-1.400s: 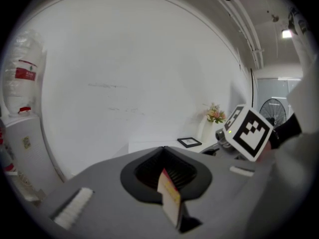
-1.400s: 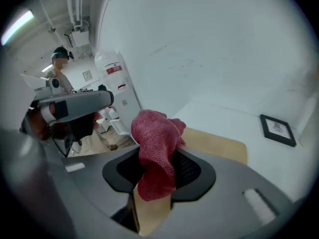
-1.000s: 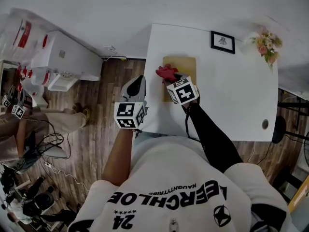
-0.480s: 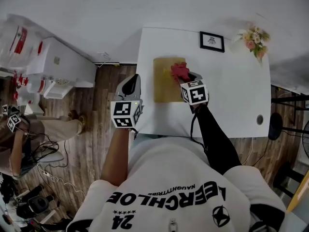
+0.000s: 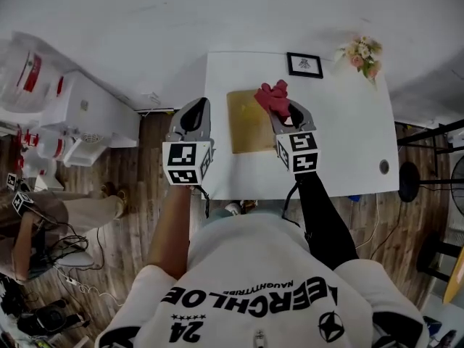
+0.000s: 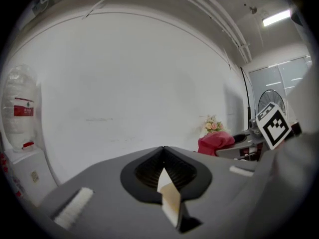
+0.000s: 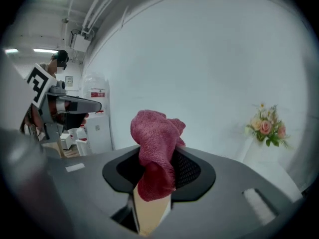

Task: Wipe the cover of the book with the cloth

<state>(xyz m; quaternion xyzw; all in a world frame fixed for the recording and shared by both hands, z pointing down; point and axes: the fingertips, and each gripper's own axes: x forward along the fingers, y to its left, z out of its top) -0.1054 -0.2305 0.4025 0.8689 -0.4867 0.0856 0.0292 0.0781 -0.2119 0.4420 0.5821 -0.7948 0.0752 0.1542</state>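
The book (image 5: 250, 125), tan-covered, lies flat on the white bench (image 5: 348, 143), towards its 9 o'clock side and square to the edges. The right gripper (image 5: 287, 114) sits over the book's 3 o'clock edge and points to 12 o'clock, towards the wall. In the right gripper view its fingers (image 7: 149, 213) are pressed together on the red cloth (image 7: 157, 143), which bunches up and out of them in a loose wad. From the head view the cloth (image 5: 272, 96) covers the book's 1 o'clock corner. Whether it touches the cover or hangs just above it cannot be told.

The left gripper (image 5: 194, 109) is at the book's 9 o'clock, just off the bench's edge and over the wooden floor (image 5: 145, 194), also pointing to 12 o'clock. Its fingers (image 6: 172, 203) are closed on each other with nothing between them, and past them to the 3 o'clock side the same view shows the cloth and the right gripper's marker cube (image 6: 273, 126).

At the bench's far edge a small framed picture (image 5: 304, 64) stands against the wall, and a bunch of flowers (image 5: 359, 51) is at its 3 o'clock, near the corner. A large water bottle (image 6: 17, 108) shows at 9 o'clock in the left gripper view.
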